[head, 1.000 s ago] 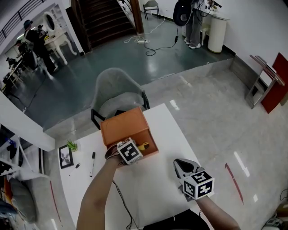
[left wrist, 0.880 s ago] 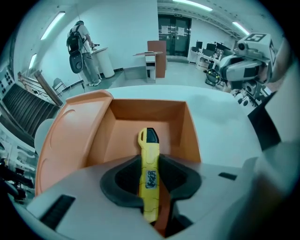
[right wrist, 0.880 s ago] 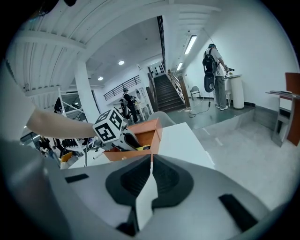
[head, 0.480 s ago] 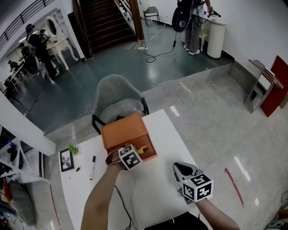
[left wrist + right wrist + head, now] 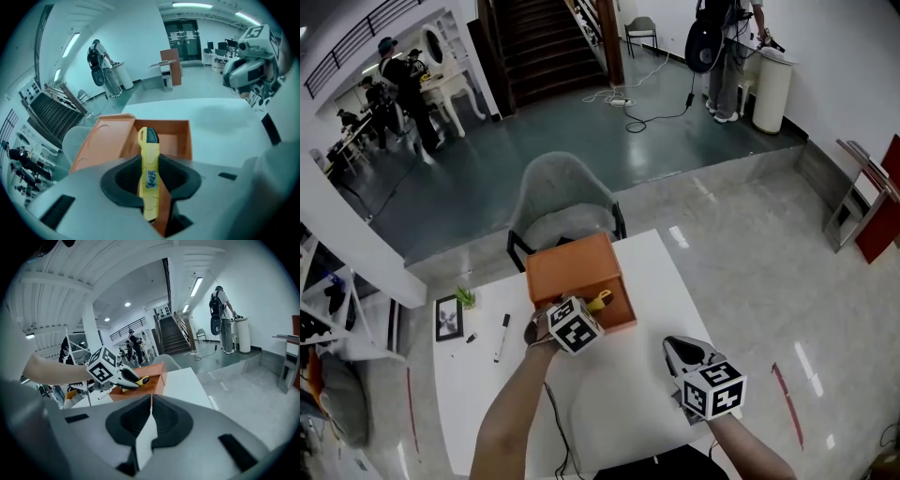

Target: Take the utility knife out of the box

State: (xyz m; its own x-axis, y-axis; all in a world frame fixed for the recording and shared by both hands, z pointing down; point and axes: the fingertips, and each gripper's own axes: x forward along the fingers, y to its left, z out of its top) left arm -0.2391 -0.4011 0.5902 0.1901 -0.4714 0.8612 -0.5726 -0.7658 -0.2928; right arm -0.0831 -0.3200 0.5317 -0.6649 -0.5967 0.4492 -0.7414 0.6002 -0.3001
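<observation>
The orange box (image 5: pixel 578 269) lies open on the white table (image 5: pixel 647 281), its lid folded back. My left gripper (image 5: pixel 592 307) hangs over the box's near edge, shut on the yellow utility knife (image 5: pixel 599 301). In the left gripper view the knife (image 5: pixel 149 168) stands lengthwise between the pads with its black tip pointing out over the box's inside (image 5: pixel 168 136). My right gripper (image 5: pixel 680 349) hovers over the table to the right, apart from the box, jaws shut with nothing in them. The right gripper view shows its pads meeting (image 5: pixel 151 401), with the box (image 5: pixel 149 383) and the held knife (image 5: pixel 139 379) ahead.
A black marker (image 5: pixel 502 337), a small picture frame (image 5: pixel 447 317) and a little green plant (image 5: pixel 466 297) lie on the table's left part. A grey chair (image 5: pixel 567 202) stands behind the box. A black cable (image 5: pixel 553 412) runs under my left arm. People stand far off.
My left gripper has risen a little from the box with the yellow knife in it. The right gripper has kept its place.
</observation>
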